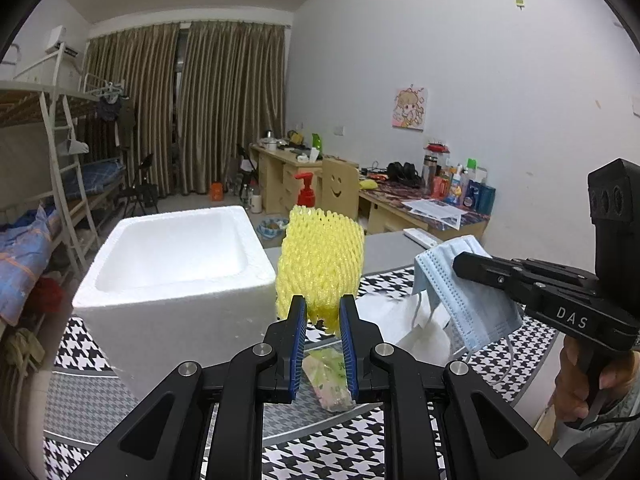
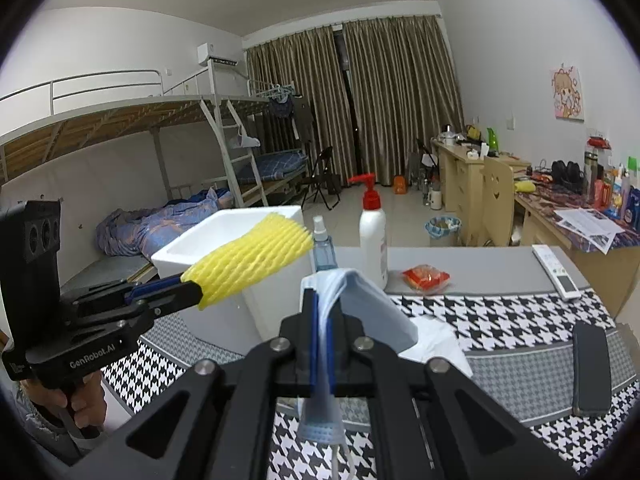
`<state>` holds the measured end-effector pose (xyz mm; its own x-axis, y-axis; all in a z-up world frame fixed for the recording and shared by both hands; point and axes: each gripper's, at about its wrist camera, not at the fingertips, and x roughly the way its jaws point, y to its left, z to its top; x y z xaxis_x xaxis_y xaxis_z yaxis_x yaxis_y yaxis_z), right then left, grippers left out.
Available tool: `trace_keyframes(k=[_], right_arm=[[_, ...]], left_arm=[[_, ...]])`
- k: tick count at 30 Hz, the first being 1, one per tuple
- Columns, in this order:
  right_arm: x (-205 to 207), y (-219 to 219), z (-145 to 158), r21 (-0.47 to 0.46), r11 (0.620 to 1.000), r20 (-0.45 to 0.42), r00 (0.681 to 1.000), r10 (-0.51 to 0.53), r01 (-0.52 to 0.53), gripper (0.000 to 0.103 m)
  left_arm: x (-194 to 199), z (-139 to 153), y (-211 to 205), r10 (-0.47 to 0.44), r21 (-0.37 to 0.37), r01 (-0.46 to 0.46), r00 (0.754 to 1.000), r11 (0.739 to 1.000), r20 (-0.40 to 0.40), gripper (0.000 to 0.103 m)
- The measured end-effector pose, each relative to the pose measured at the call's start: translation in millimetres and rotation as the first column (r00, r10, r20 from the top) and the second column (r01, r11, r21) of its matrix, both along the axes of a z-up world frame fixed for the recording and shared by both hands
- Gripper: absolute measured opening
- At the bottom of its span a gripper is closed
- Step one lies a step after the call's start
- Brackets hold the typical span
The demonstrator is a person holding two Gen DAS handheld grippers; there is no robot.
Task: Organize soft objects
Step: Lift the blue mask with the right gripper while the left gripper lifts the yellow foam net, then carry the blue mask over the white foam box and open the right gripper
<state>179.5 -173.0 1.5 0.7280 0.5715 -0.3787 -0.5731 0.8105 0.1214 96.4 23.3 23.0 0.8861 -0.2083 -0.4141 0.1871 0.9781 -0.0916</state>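
Two grippers were loaded beside the foam box (image 1: pixel 172 264) | left gripper (image 1: pixel 323 312) clamped yellow foam net (image 1: pixel 320 268) | right gripper (image 2: pixel 323 316) clamped blue face mask (image 2: pixel 360 304) | step: carrying | next, likely: release both over box

I note the yellow foam net sleeve (image 1: pixel 321 264), soft, open-meshed and matt, beside a white foam box (image 1: pixel 172 268) with a grainy, dull surface; the blue face mask (image 1: pixel 466 288) looks like thin pleated non-woven cloth. My left gripper (image 1: pixel 323 312) and right gripper (image 2: pixel 323 320) are matt black plastic with ribbed blue pads (image 1: pixel 298 344) and bright metal pivot pins. The houndstooth tablecloth (image 2: pixel 500 320) reads as flat printed fabric, the pump bottle (image 2: pixel 373 240) as glossy white plastic.
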Motion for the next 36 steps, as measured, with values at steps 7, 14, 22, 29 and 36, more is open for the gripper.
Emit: trace_keyframes(k=[7,14,22,29,36], right_arm=[[0,0,13,0.01,1.0,0.037,0.999,-0.018,0.017,0.006],[-1,0,27,0.02,1.0,0.078,0.997,-0.024,0.023,0.006],[2,8,30,0.014,1.0,0.086,0.996,0.002,-0.003,0.006],[6,20,33,0.005,0.999,0.093,0.995,0.038,-0.039,0.006],[12,37,37,-0.008,0.997,0.1,0.992,0.077,-0.077,0.006]], left_arm=[[2,6,4,0.016,-0.001,-0.016,1.0,1.0,0.014,0.018],[3,12,10,0.034,-0.001,-0.034,0.999,0.999,0.019,0.018],[2,21,15,0.055,0.007,-0.055,0.998,0.998,0.034,0.018],[1,28,24,0.078,0.012,-0.079,0.996,0.997,0.049,0.018],[-2,34,37,0.119,0.013,-0.12,0.991,0.993,0.064,0.018]])
